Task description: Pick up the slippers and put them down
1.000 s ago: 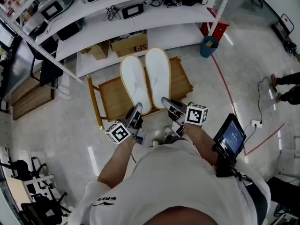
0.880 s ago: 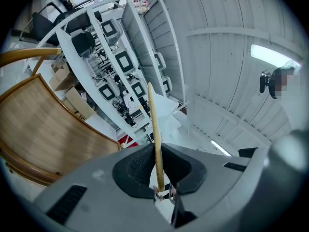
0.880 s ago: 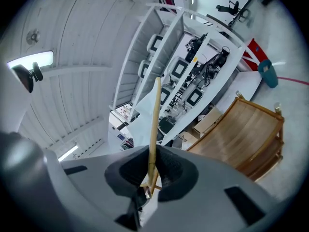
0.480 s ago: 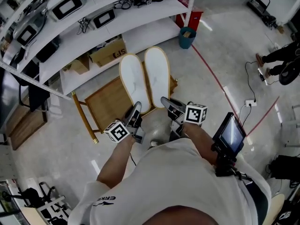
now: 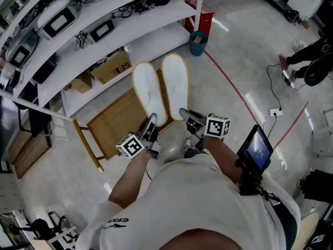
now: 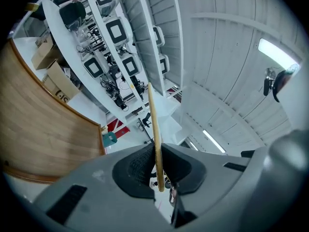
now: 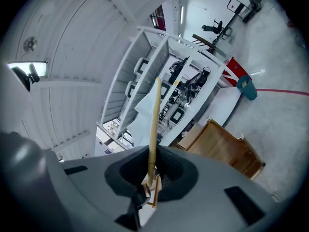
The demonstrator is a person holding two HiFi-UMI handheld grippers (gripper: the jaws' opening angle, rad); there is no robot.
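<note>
Two white-soled slippers with tan edges are held in the air side by side, flat and pointing away from me. In the head view my left gripper (image 5: 151, 125) is shut on the heel of the left slipper (image 5: 149, 92). My right gripper (image 5: 186, 115) is shut on the heel of the right slipper (image 5: 175, 81). In the left gripper view the left slipper (image 6: 153, 129) shows edge-on as a thin tan strip pinched between the pads of that gripper (image 6: 158, 170). The right gripper view shows the right slipper (image 7: 154, 120) the same way, clamped in the right gripper (image 7: 151, 170).
A low wooden table (image 5: 115, 123) with gold legs stands on the floor under the left slipper. Behind it run white shelves (image 5: 104, 38) with devices and a cardboard box (image 5: 112, 66). A teal bin (image 5: 197, 42) and a red floor line (image 5: 234, 90) lie to the right, with a person's feet (image 5: 299, 61) beyond.
Both grippers have carried the slippers sideways across the floor. The wooden table, earlier right under both slippers, now lies mostly to their left. Both grips are unchanged.
</note>
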